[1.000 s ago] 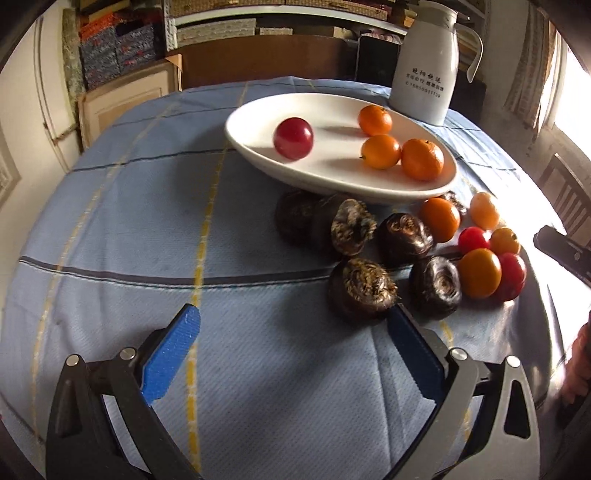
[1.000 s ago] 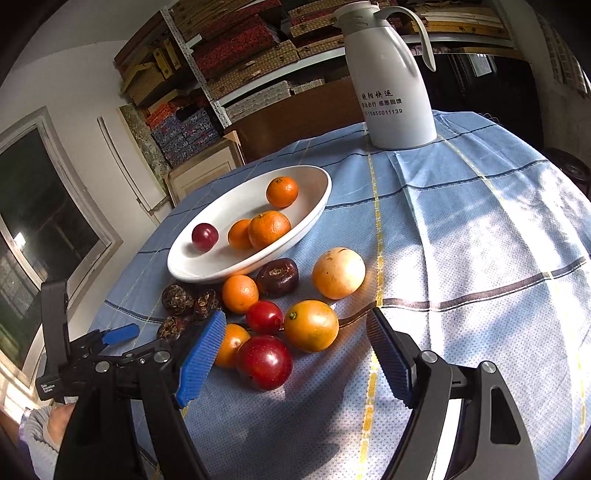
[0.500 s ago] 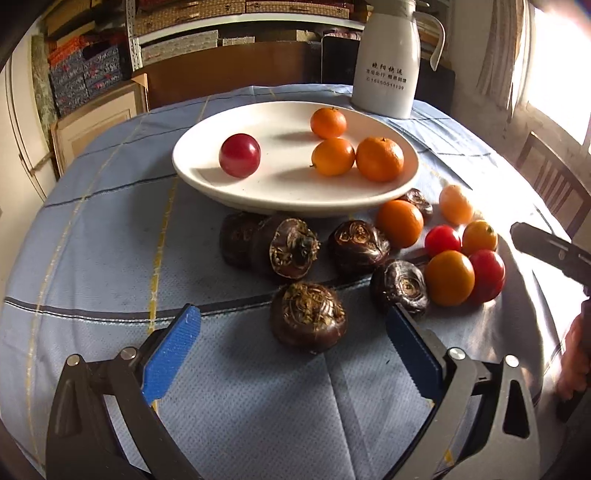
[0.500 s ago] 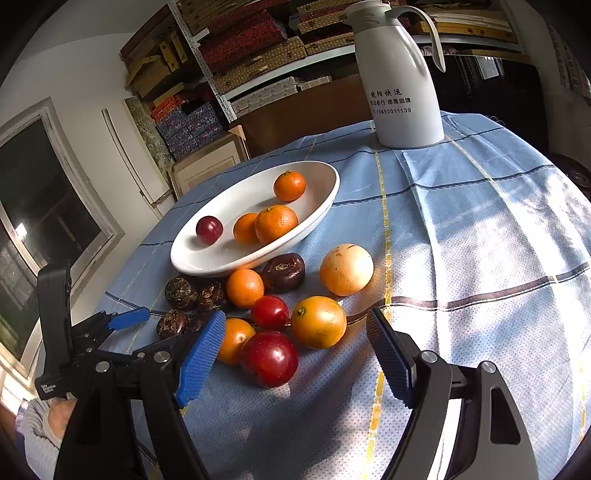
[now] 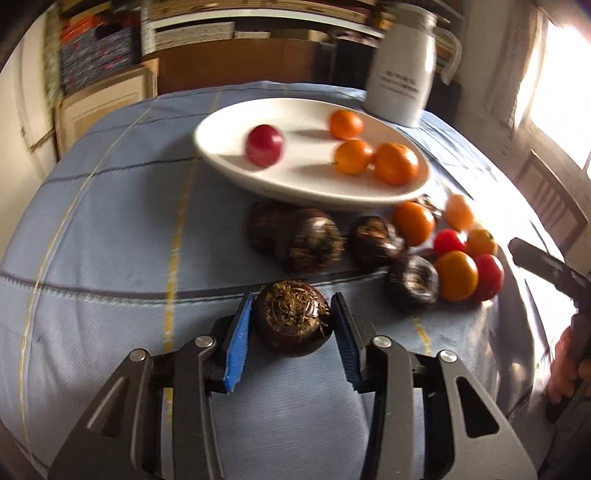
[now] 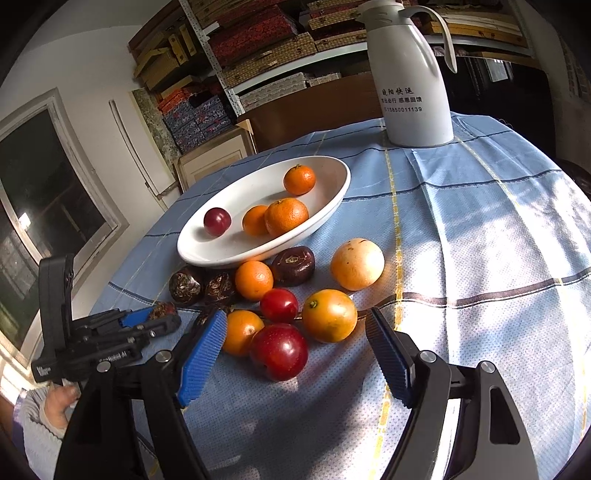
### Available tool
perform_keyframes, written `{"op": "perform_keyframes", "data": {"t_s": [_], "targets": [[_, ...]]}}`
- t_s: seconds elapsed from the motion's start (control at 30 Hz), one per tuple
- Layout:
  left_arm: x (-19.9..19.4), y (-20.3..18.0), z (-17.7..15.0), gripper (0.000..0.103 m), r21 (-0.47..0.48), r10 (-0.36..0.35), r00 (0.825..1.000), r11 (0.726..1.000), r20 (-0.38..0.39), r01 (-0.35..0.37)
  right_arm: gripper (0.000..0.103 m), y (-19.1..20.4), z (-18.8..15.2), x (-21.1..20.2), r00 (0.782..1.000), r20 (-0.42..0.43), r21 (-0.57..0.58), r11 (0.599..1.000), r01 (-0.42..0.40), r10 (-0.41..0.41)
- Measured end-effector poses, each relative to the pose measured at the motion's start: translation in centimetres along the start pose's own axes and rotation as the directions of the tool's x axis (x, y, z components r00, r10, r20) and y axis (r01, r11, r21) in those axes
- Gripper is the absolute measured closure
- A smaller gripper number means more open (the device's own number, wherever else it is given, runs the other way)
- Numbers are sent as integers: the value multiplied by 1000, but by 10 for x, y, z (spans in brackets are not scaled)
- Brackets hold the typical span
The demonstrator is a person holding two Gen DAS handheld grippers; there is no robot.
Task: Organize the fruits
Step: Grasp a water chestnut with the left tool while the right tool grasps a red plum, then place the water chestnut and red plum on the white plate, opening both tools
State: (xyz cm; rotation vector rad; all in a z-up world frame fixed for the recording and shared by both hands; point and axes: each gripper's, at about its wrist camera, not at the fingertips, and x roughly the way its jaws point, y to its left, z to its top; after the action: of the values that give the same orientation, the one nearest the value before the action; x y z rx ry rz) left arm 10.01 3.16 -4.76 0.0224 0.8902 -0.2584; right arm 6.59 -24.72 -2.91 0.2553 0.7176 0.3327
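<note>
My left gripper (image 5: 292,300) is closing its jaws; both blue pads touch the sides of a dark water chestnut (image 5: 291,321) on the blue cloth. Several more chestnuts (image 5: 306,240) lie just beyond it, in front of the white oval dish (image 5: 221,147). That dish holds a red plum (image 5: 264,145) and three mandarins (image 5: 396,163). My right gripper (image 6: 295,317) stands open over a loose cluster: a large red plum (image 6: 279,350), a smaller red one (image 6: 279,304), an orange (image 6: 328,315) and a pale yellow fruit (image 6: 357,264). Nothing is between its pads.
A tall white thermos jug (image 6: 413,85) stands behind the dish. Shelves stacked with boxes (image 6: 258,33) fill the background. A wooden chair (image 5: 554,199) sits past the table's right edge. A person's hand (image 5: 565,365) holds the right gripper's handle.
The left jaws went from wide open to closed around the nearest water chestnut after the gripper came forward to it. The right gripper has hardly shifted.
</note>
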Motion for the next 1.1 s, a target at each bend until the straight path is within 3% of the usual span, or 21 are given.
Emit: {"op": "perform_keyframes", "data": {"t_s": [0.1, 0.17, 0.3, 0.47, 0.57, 0.77, 0.87, 0.93, 1.0, 1.1], "targets": [[1, 2, 0, 61, -8, 7, 1000, 1000, -5, -7, 25, 10, -3, -1, 1000, -12, -54, 998, 28, -29], [1, -3, -1, 61, 17, 17, 1000, 1000, -7, -17, 34, 20, -5, 3, 998, -22, -113, 992, 59, -62], [0, -3, -2, 61, 26, 21, 1000, 999, -9, -21, 63, 35, -9, 12, 993, -60, -202, 976, 86, -100], [1, -6, -3, 59, 41, 27, 1000, 999, -13, -27, 64, 24, -6, 18, 991, -96, -160, 984, 80, -97], [2, -10, -2, 57, 55, 34, 999, 998, -16, -33, 62, 12, -6, 34, 981, -185, -100, 994, 37, -55], [-3, -9, -3, 62, 42, -12, 1000, 999, 6, 12, 66, 11, -7, 24, 989, -146, -79, 997, -14, 2], [-16, -16, -2, 62, 64, 1, 998, 998, 68, -6, 66, 14, -7, 14, 994, -106, -87, 996, -30, 20], [-28, -16, 1, 62, 49, -26, 994, 999, 109, 20, 66, 13, -7, 8, 997, -75, -75, 996, -41, 35], [-35, -15, 10, 62, 41, -50, 991, 998, 128, 45, 66, 11, 1, 1, 996, -38, -51, 995, -88, 86], [-39, -20, 40, 62, 66, -22, 988, 998, 150, 12, 66, 19, 27, -3, 996, 7, -70, 994, -89, 89]]}}
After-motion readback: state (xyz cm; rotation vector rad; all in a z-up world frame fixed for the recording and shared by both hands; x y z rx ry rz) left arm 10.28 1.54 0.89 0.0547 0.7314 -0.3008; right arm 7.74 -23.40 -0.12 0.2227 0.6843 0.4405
